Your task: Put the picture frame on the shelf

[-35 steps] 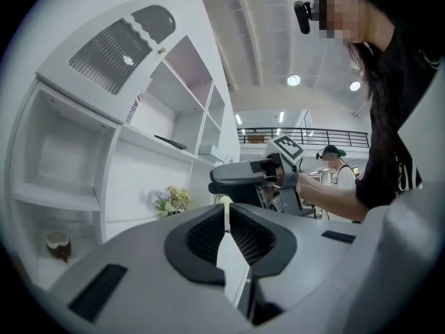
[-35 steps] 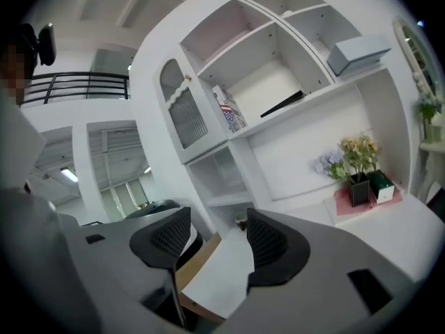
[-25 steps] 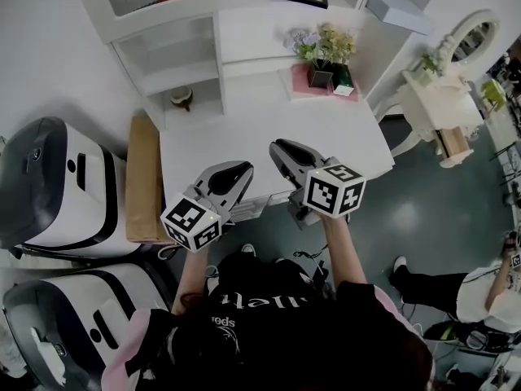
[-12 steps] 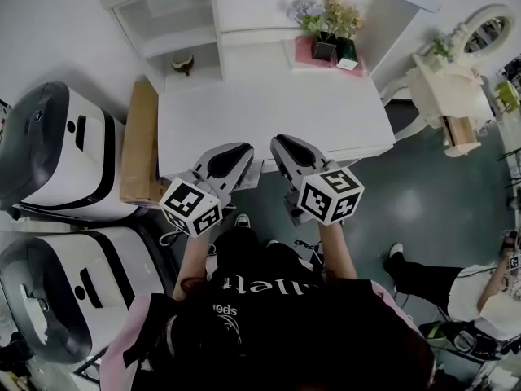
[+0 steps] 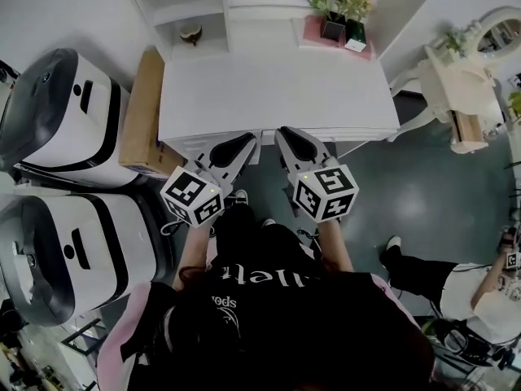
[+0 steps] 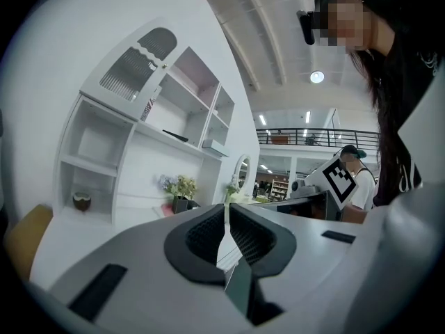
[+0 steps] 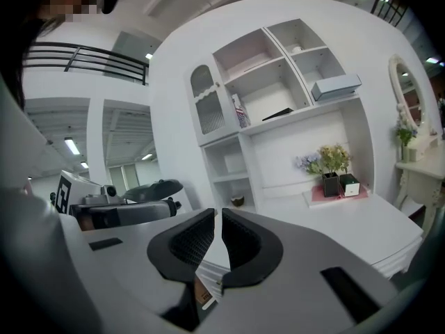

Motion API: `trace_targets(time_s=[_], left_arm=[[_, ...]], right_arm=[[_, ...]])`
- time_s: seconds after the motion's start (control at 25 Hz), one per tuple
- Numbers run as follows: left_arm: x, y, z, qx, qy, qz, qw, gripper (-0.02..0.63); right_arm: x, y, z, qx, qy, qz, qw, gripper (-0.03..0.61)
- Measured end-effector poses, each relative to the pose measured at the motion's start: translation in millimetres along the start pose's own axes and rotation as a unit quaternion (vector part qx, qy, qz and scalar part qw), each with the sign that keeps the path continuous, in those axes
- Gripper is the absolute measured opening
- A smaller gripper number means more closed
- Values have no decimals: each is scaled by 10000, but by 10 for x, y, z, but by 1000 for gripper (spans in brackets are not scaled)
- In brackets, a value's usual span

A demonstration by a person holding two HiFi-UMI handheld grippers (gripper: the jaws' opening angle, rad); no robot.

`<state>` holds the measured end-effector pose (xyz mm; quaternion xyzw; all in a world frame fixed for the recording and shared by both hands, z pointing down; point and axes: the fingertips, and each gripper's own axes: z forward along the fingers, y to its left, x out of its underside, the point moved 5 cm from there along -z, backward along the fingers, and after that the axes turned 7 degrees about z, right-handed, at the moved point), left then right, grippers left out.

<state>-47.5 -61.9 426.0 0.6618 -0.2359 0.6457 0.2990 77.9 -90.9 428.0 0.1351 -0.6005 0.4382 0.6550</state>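
Two grey claws, left claw (image 5: 246,142) and right claw (image 5: 286,134), both closed and empty, hover by the white tabletop (image 5: 269,88), well apart from the thin dark picture frame (image 7: 277,114) lying on the white shelf (image 7: 306,112); reaching with them shut could shove it off.

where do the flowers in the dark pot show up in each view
Head view: flowers at the top edge, right of centre, at the back of the white desk.
Left gripper view: flowers small, left of centre.
Right gripper view: flowers right of centre, on a pink tray.
Shared landmark: the small brown round thing in the low shelf cubby, left of the flowers in all three views.
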Motion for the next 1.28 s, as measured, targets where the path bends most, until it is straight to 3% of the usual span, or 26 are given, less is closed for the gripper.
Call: trace_targets(time_s=[0.44,1.28], left_arm=[[74,-363,-170,-154,42,-25,9999,34],[72,-573,-96,-100,16,52,9999,34]], right_arm=[[194,129,-282,-166,120,-116,9997,63],[239,84,-401,-249,154,-213,9993,63]])
